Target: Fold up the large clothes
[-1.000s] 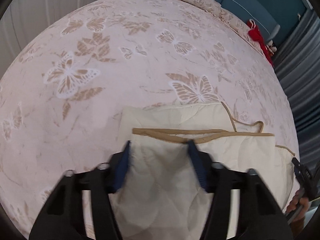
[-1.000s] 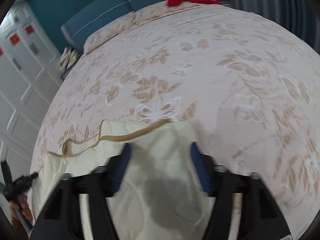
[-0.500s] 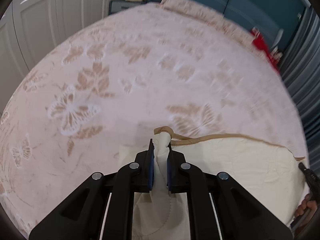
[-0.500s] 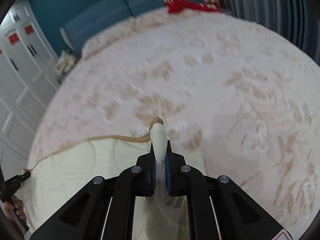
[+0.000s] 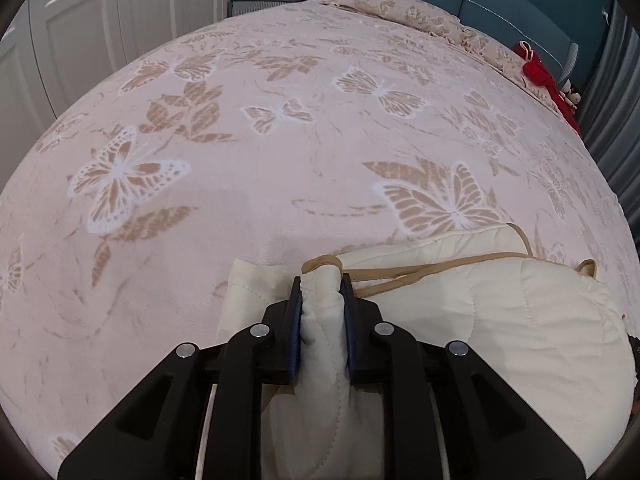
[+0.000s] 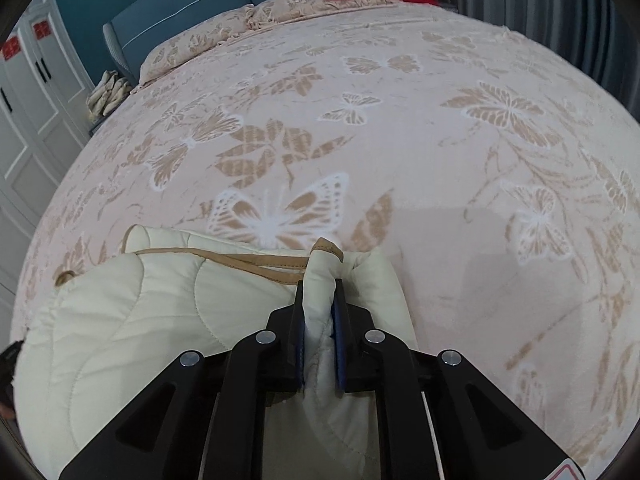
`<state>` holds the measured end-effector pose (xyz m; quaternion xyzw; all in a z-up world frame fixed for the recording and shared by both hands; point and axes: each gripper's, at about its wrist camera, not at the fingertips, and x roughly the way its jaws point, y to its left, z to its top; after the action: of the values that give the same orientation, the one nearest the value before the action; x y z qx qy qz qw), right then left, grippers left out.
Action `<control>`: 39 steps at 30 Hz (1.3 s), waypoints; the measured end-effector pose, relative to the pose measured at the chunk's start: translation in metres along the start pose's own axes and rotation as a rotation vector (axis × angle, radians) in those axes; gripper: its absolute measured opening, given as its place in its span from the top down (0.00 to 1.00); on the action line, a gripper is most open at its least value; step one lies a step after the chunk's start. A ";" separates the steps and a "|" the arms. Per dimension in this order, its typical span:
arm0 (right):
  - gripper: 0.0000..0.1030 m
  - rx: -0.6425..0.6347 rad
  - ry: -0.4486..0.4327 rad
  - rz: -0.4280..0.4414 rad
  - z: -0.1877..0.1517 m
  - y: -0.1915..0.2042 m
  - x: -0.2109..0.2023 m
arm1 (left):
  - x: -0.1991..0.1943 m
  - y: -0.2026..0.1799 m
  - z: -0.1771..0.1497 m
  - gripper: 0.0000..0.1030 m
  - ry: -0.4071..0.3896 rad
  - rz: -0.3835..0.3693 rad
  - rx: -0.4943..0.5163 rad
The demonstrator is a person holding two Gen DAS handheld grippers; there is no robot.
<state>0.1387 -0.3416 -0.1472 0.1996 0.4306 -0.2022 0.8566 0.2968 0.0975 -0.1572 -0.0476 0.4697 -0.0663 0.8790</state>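
Observation:
A cream quilted garment (image 5: 500,320) with tan binding lies folded at the near edge of a pink bed. My left gripper (image 5: 321,284) is shut on its left corner, with a wad of cream cloth and tan trim pinched between the blue pads. My right gripper (image 6: 319,286) is shut on the right corner of the same garment (image 6: 140,320). The cloth bulges up between the two grips. Both held corners sit just above a lower folded layer (image 5: 252,284).
The pink butterfly-print bedspread (image 5: 280,140) stretches away from me. Pillows (image 5: 400,12) and a red cloth (image 5: 540,76) lie at the far end by a teal headboard. White wardrobe doors (image 5: 100,8) stand at the left, grey curtains (image 6: 560,4) at the right.
Both grippers were open over the garment a second ago. They have shut on its two corners and carried them forward, and the cloth between them now bulges.

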 end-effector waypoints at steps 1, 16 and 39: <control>0.90 -0.001 -0.005 -0.003 0.000 0.001 -0.001 | -0.001 0.000 0.000 0.82 -0.003 0.003 0.001; 0.58 -0.041 -0.170 0.225 0.024 0.053 -0.134 | -0.150 -0.025 0.034 0.12 -0.213 -0.134 0.008; 1.00 -0.278 0.170 0.212 -0.039 0.175 0.025 | 0.002 -0.150 -0.036 0.47 0.027 -0.033 0.291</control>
<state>0.2173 -0.1792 -0.1592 0.1398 0.5018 -0.0320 0.8530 0.2571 -0.0519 -0.1567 0.0735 0.4660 -0.1490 0.8690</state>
